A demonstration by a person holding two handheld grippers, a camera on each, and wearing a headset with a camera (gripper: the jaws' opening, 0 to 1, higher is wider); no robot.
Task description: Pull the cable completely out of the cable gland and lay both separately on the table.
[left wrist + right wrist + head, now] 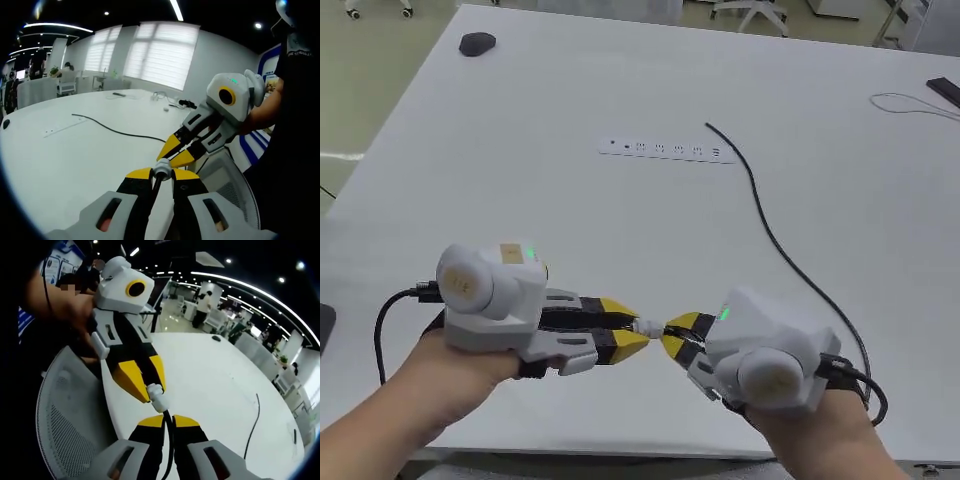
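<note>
The left gripper (pixel 632 332) is clamped on the small white cable gland (pixel 649 326), held in the air over the near edge of the counter (pixel 620 230). The black cable (pixel 170 437) runs out of the gland straight into the right gripper (pixel 676 338), whose jaws are pinched onto it just beside the gland. To pull well, hold the left side steady and draw the right away along the gland's axis, so the cable slides free without kinking.
</note>
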